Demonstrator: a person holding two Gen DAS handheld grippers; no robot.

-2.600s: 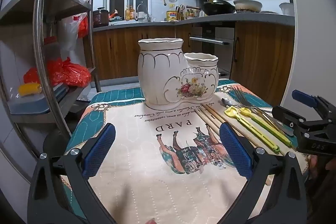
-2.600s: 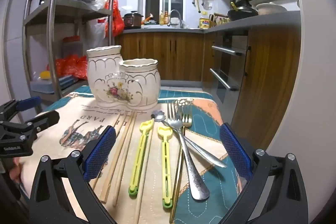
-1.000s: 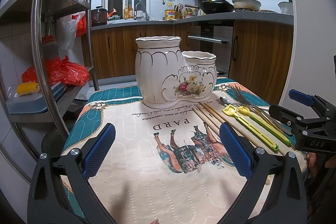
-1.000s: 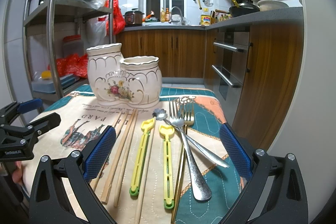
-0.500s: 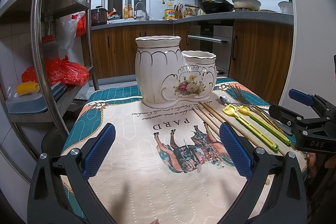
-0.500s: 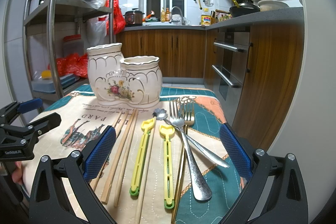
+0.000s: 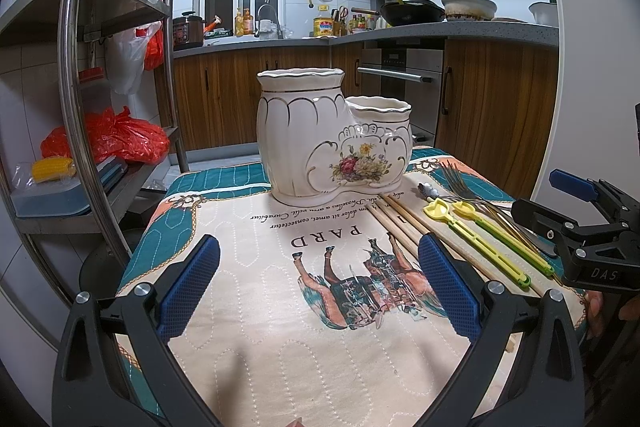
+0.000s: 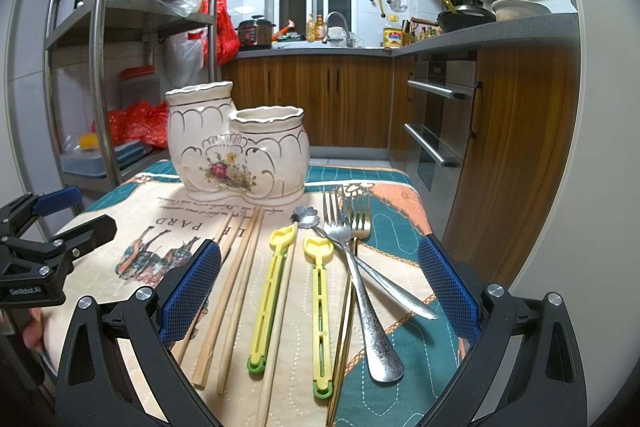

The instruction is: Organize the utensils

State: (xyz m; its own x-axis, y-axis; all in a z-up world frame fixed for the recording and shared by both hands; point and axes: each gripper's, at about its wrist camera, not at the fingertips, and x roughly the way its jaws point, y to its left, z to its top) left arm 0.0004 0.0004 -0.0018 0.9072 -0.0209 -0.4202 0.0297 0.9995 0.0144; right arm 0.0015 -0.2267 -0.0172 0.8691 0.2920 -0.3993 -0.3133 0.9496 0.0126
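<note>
Beside the holder [image 8: 236,155], utensils [image 8: 320,291] lie lengthwise, heads toward it; both grippers [image 7: 318,287] [image 8: 318,287] spread, empty.

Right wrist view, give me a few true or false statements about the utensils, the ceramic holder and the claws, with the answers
1. Both holder compartments hold chopsticks. False: no utensil shows above either rim.
2. The right claw is open and holds nothing. True.
3. The yellow tools lie between the wooden chopsticks and the forks. True.
4. The left claw grips a fork. False: it is open above the cloth.
</note>
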